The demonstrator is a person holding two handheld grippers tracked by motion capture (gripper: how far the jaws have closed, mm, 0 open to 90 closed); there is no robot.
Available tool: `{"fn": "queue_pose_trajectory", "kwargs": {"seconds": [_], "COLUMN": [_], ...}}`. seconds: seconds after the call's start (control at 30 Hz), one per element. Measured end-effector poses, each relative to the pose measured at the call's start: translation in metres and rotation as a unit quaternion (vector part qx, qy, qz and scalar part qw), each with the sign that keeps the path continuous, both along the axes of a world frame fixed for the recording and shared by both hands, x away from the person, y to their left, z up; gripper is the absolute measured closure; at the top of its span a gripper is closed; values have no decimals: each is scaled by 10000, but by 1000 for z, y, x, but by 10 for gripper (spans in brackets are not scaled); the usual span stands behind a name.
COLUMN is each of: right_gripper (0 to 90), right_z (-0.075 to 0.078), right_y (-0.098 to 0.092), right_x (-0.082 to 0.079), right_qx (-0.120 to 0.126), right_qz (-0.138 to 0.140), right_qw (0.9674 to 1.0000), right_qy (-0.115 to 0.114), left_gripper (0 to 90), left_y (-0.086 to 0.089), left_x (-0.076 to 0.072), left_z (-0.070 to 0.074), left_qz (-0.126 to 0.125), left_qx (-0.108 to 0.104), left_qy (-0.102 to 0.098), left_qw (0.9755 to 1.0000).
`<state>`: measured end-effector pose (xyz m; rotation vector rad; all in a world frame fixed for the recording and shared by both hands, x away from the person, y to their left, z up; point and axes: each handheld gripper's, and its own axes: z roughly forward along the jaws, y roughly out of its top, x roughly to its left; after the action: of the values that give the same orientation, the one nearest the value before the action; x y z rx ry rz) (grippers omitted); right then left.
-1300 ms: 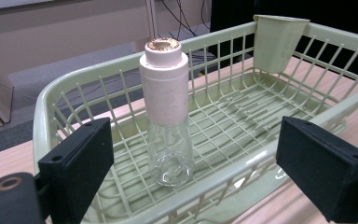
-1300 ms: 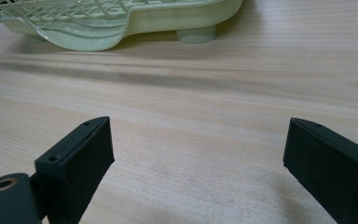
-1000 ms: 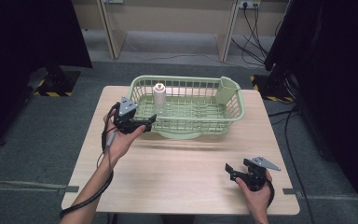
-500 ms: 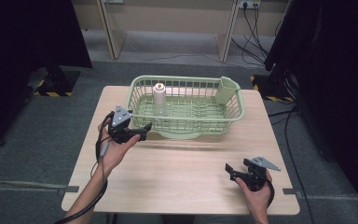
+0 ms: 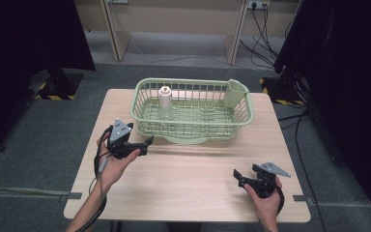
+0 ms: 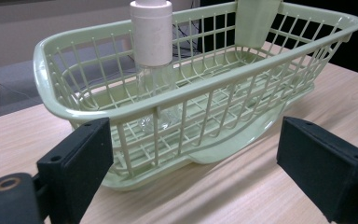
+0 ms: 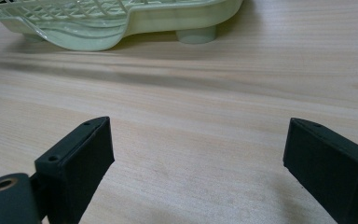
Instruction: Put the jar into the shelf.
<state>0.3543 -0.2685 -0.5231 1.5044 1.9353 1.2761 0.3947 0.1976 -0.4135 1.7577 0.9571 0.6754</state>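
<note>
While held off the wooden table (image 5: 183, 183) at nine o'clock, left gripper (image 5: 147, 142) spread wide, grasping nothing, aimed at green basket (image 5: 239, 116) holding upright bottle (image 5: 164, 100) at twelve. At five o'clock, right gripper (image 5: 238, 176) likewise spread, empty.

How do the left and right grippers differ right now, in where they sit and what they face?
The left gripper is held near the green basket, while the right gripper sits farther back by the table's near edge. The left gripper faces the basket and the white-capped bottle standing in it; the right gripper looks over bare wood toward the basket's base. Both have their jaws open and empty.
</note>
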Motion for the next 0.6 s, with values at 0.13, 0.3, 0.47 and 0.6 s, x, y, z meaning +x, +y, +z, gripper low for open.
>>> {"fn": "queue_pose_trajectory", "kwargs": {"seconds": [0.13, 0.3, 0.47, 0.6], "right_gripper": [87, 87, 87, 87], "right_z": [0, 0, 0, 0], "right_y": [0, 0, 0, 0], "right_x": [0, 0, 0, 0], "right_qx": [3, -3, -6, -12], "right_qz": [-1, -1, -1, 0], "right_qw": [10000, 10000, 10000, 10000], "right_qy": [-5, -13, -11, -11], "left_gripper": [102, 102, 102, 101], "left_y": [2, 6, 11, 14], "left_x": [-6, -12, -18, -22], "left_z": [-4, -9, -15, -19], "left_qz": [-20, -15, 15, 29], "left_qx": [19, -12, 31, 7], "left_qy": [-7, -36, -1, -6], "left_qw": [10000, 10000, 10000, 10000]}}
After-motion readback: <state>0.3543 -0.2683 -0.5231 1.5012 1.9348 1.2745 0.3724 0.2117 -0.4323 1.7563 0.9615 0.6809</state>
